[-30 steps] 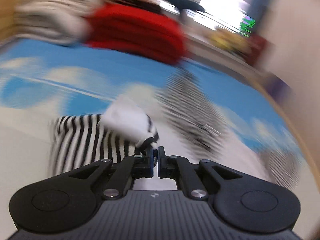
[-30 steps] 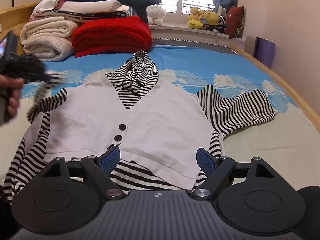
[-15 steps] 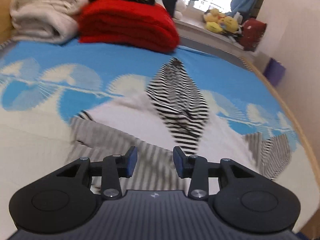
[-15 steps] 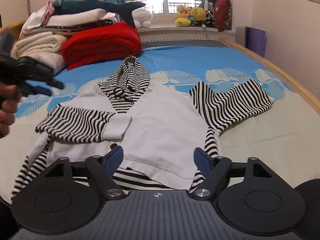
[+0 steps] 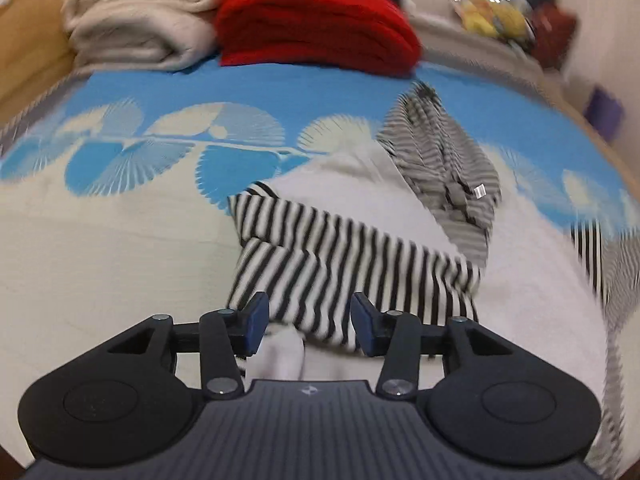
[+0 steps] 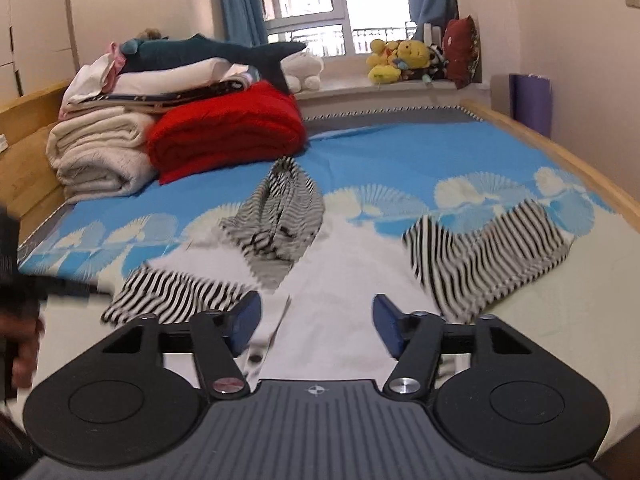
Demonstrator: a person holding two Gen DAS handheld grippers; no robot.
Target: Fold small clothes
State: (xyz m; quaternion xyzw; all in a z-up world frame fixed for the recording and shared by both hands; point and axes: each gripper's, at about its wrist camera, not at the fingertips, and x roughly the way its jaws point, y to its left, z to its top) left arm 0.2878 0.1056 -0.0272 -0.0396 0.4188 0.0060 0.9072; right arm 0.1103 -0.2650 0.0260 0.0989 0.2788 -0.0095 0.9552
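A small white hooded top point(image 6: 336, 280) with black-and-white striped sleeves lies flat on the bed. Its left sleeve point(image 5: 352, 264) is folded across the white front, cuff near my left gripper point(image 5: 309, 314). That gripper's jaws are opening and hover over the sleeve, with the pads clear of the cloth. The striped hood point(image 6: 284, 208) points toward the pillows. The other sleeve point(image 6: 488, 256) lies spread out to the right. My right gripper point(image 6: 316, 314) hangs above the white front, its jaws closing with nothing between them. The left gripper point(image 6: 24, 284) shows as a dark blur at the right wrist view's left edge.
A folded red blanket point(image 6: 228, 132) and cream blankets point(image 6: 100, 152) are stacked at the head of the bed, with a plush shark point(image 6: 216, 52) on top. Plush toys point(image 6: 404, 60) line the window sill. The wooden bed rail point(image 6: 560, 152) runs along the right.
My left gripper has let go of the sleeve cuff, opened and drawn back; the sleeve now lies folded over the white front. My right gripper has risen and its jaws have narrowed.
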